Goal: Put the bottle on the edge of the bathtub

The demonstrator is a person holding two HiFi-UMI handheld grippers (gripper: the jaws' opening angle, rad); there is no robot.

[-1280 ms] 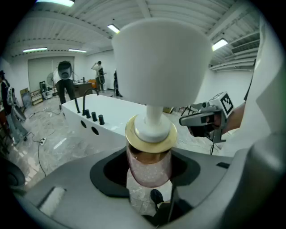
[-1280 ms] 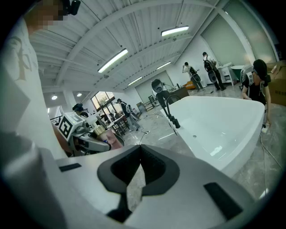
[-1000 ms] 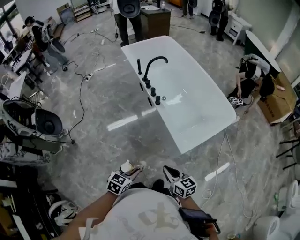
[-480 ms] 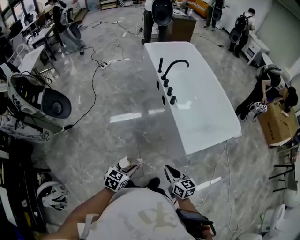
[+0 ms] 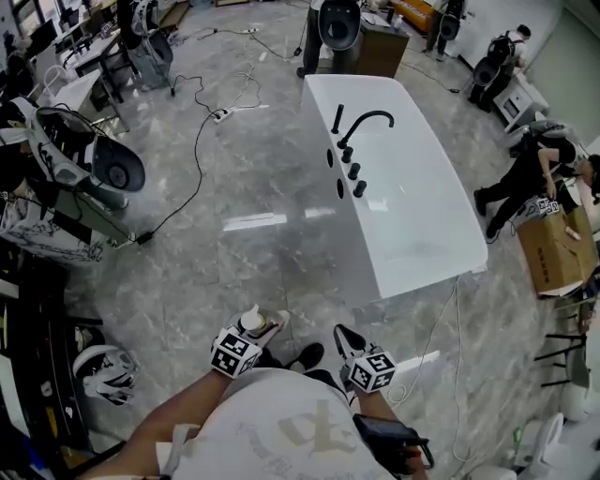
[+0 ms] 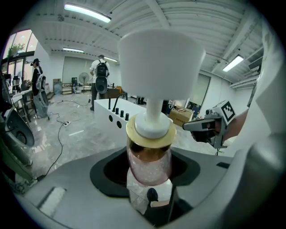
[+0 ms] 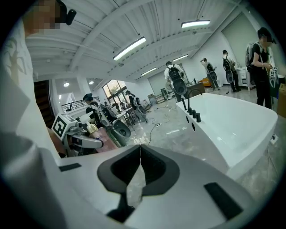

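Head view, looking steeply down: the left gripper is clenched on the bottle, which stands upright between its fingers. The right gripper, just to the right of those fingers and apart from them, carries nothing.

Left gripper view: both fingers press the bottle's clear, pinkish body. A gold collar and a white pump top rise above the fingertips. The right gripper shows to the right of the bottle.

Right gripper view: its fingers are clenched tip to tip with nothing between them.

Ahead of both sets of fingertips, and well apart from them, stands the white bathtub. Its near corner is the part closest to the right fingers. A black faucet and a row of black knobs sit on the long rim on the left fingers' side. The bottle is thus off the tub, in the left gripper's grasp above the floor.

The floor is glossy grey marble-patterned tile that reflects the strip lights of a white beamed ceiling. Dark cables trail across it beyond the left fingers. Far to the right of the right fingers, past the tub, a person bends over a cardboard box. To the far left stand black-and-white machines, possibly backpack rigs.
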